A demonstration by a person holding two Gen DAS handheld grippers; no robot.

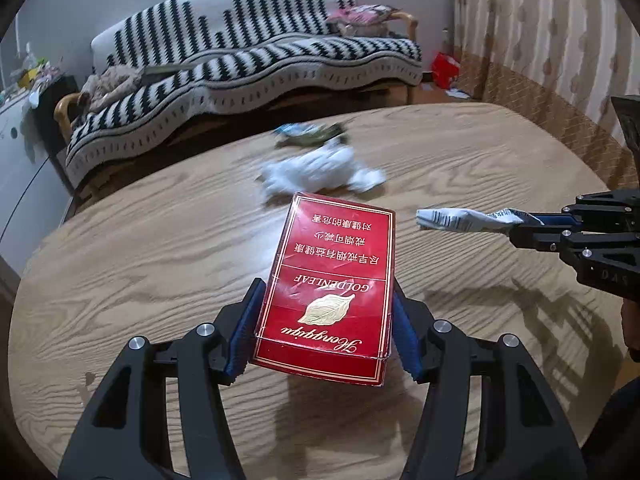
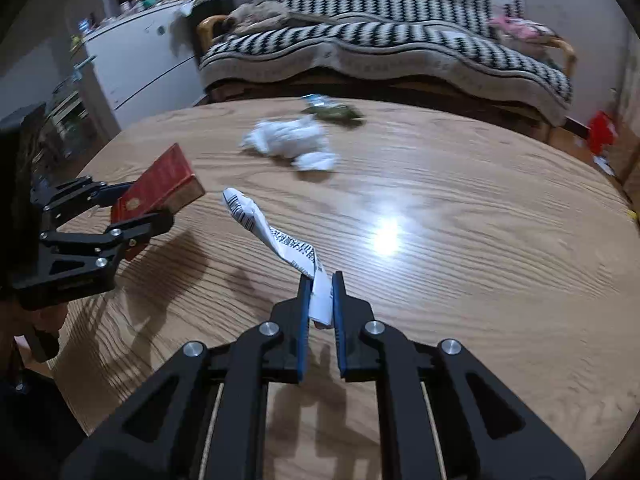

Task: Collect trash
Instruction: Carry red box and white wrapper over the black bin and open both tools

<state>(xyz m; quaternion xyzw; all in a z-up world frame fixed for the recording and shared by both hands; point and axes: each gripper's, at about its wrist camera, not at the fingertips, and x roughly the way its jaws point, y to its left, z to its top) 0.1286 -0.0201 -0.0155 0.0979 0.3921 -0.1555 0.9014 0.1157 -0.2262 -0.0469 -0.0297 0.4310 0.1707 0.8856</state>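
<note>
My left gripper (image 1: pixel 326 300) is shut on a red cigarette pack (image 1: pixel 330 284) and holds it above the round wooden table (image 1: pixel 140 260). The pack also shows in the right wrist view (image 2: pixel 160 188), at the left. My right gripper (image 2: pixel 320 284) is shut on a twisted strip of printed white paper (image 2: pixel 272 236), lifted off the table; it shows at the right of the left wrist view (image 1: pixel 460 219). Crumpled white tissue (image 1: pixel 320 170) (image 2: pixel 290 142) and a green and blue wrapper (image 1: pixel 310 134) (image 2: pixel 332 110) lie on the far side of the table.
A sofa with a black-and-white striped blanket (image 1: pixel 248 68) stands behind the table. A white cabinet (image 2: pixel 136 64) stands at the far left. A curtain (image 1: pixel 552 40) hangs at the right, with a red bag (image 1: pixel 444 68) on the floor.
</note>
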